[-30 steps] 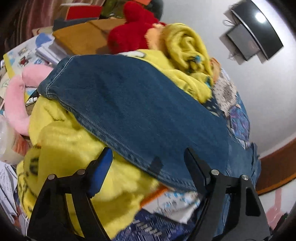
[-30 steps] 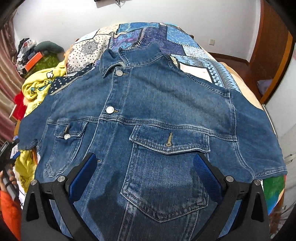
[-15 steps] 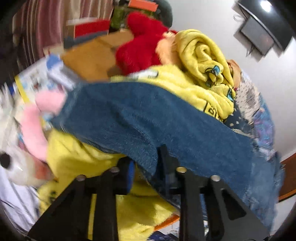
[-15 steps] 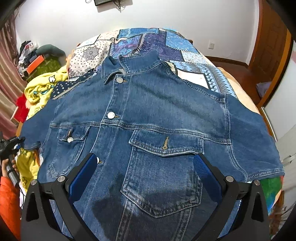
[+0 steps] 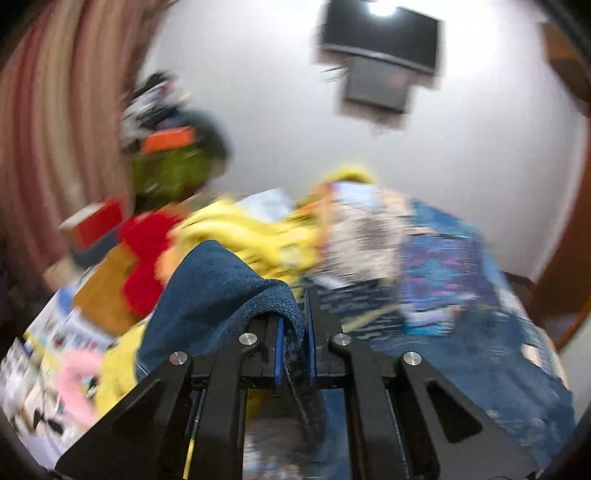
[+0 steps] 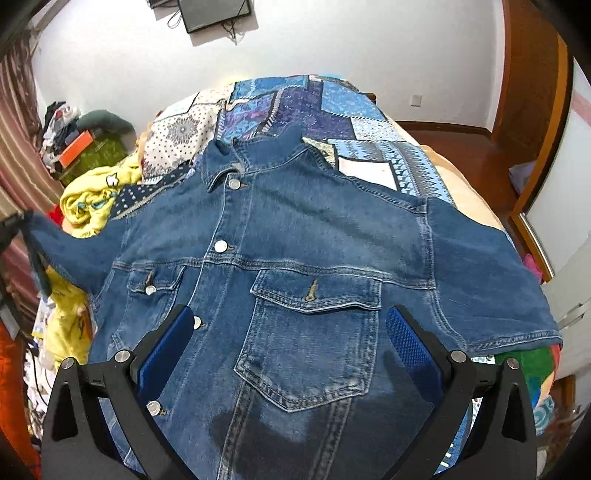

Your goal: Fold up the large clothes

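A blue denim jacket [image 6: 314, 258] lies front up, buttoned, on a patchwork bedspread [image 6: 295, 107]. My left gripper [image 5: 293, 325] is shut on the jacket's left sleeve [image 5: 218, 295] and holds it lifted off the bed; the raised sleeve [image 6: 70, 243] and the left gripper [image 6: 9, 225] show at the left edge of the right wrist view. My right gripper [image 6: 290, 332] is open and empty, above the jacket's chest pocket [image 6: 314, 332]. The right sleeve [image 6: 487, 295] lies flat toward the bed's right edge.
Yellow plush fabric [image 6: 92, 195] and a red soft item [image 5: 147, 258] are piled at the bed's left side, with boxes and books [image 5: 103, 288]. A wall screen [image 6: 214, 13] hangs at the back. A wooden door frame [image 6: 535, 110] stands at the right.
My left gripper closed on the left sleeve's edge and lifted it up off the yellow pile. My right gripper stayed open and rose a little above the jacket.
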`<state>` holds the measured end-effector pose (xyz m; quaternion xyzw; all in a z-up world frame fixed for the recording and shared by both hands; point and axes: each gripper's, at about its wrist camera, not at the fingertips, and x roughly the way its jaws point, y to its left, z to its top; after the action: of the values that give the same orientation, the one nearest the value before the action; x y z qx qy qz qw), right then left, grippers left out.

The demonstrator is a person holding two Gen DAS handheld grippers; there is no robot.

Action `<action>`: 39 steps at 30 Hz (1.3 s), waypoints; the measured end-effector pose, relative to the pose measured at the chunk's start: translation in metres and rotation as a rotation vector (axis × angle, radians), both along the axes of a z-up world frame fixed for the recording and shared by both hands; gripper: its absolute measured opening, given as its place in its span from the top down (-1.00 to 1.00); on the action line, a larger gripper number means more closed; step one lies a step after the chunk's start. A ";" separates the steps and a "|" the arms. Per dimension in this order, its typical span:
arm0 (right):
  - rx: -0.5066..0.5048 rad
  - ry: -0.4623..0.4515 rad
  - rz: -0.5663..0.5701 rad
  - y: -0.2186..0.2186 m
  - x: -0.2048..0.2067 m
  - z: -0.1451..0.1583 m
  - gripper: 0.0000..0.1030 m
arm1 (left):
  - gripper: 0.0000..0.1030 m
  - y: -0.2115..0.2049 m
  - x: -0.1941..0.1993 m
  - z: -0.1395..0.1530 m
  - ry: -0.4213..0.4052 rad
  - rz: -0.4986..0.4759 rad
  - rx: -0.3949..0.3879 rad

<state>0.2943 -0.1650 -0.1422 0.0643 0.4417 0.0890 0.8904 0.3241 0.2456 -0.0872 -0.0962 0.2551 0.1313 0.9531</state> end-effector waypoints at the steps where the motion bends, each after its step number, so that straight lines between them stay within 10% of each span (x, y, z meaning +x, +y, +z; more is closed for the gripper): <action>1: 0.005 -0.004 -0.003 -0.003 -0.001 0.001 -1.00 | 0.83 -0.016 0.003 0.005 -0.008 -0.042 0.004; 9: 0.011 -0.030 -0.020 -0.027 -0.011 0.006 -1.00 | 0.85 -0.157 0.033 -0.030 0.124 -0.402 0.032; 19: 0.055 -0.017 -0.061 -0.063 -0.017 0.001 -1.00 | 0.85 -0.239 0.032 -0.141 0.453 -0.558 -0.034; 24: 0.088 -0.004 -0.076 -0.073 -0.019 -0.001 -1.00 | 0.72 -0.237 0.020 -0.157 0.502 -0.550 -0.068; 29: 0.082 -0.010 -0.079 -0.078 -0.019 -0.002 -1.00 | 0.02 -0.207 0.011 -0.138 0.480 -0.508 -0.199; 39: 0.086 0.012 -0.117 -0.092 -0.014 -0.011 -1.00 | -0.19 -0.121 0.038 -0.125 0.382 -0.334 -0.454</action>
<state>0.2808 -0.2565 -0.1537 0.1287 0.4384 0.0554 0.8878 0.3625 0.1245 -0.2119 -0.2364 0.4639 -0.0713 0.8508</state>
